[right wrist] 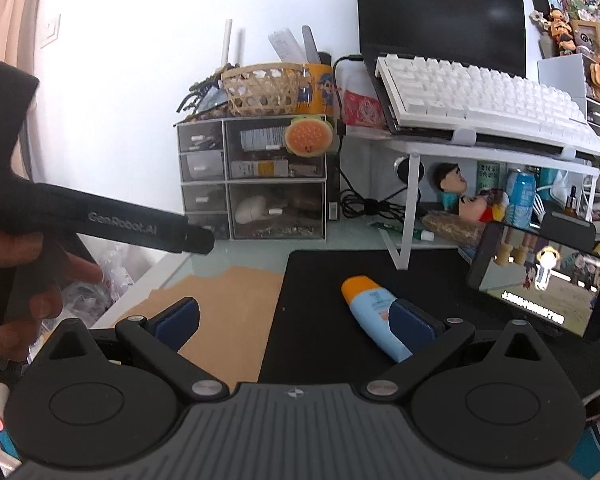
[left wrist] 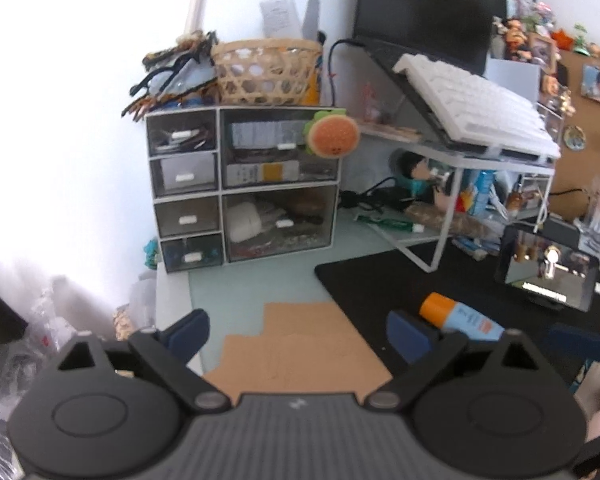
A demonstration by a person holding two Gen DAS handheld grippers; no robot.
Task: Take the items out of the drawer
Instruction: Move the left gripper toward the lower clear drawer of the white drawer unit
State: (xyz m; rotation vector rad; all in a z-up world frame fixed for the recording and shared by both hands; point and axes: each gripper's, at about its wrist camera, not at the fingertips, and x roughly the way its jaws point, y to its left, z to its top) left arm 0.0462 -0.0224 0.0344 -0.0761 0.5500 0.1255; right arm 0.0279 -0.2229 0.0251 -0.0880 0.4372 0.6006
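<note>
A white drawer unit (left wrist: 244, 188) with translucent drawers stands at the back of the desk, and every drawer I can see is closed; it also shows as the drawer unit (right wrist: 256, 176) in the right wrist view. A blue sunscreen tube with an orange cap (left wrist: 460, 318) lies on the black mat (left wrist: 420, 280). My left gripper (left wrist: 298, 336) is open over brown cardboard with nothing between its fingers. My right gripper (right wrist: 296, 322) is open too, and the tube (right wrist: 366, 304) lies just past its right finger. A hand holds the left tool's black handle (right wrist: 132, 226).
A burger-shaped toy (left wrist: 332, 134) hangs on the drawer unit, with a woven basket (left wrist: 266, 72) on top. A white stand (left wrist: 460, 160) carries a keyboard (left wrist: 476, 100) and a laptop. A phone (right wrist: 548, 284) playing video stands at the right. Plastic bags lie off the desk's left edge.
</note>
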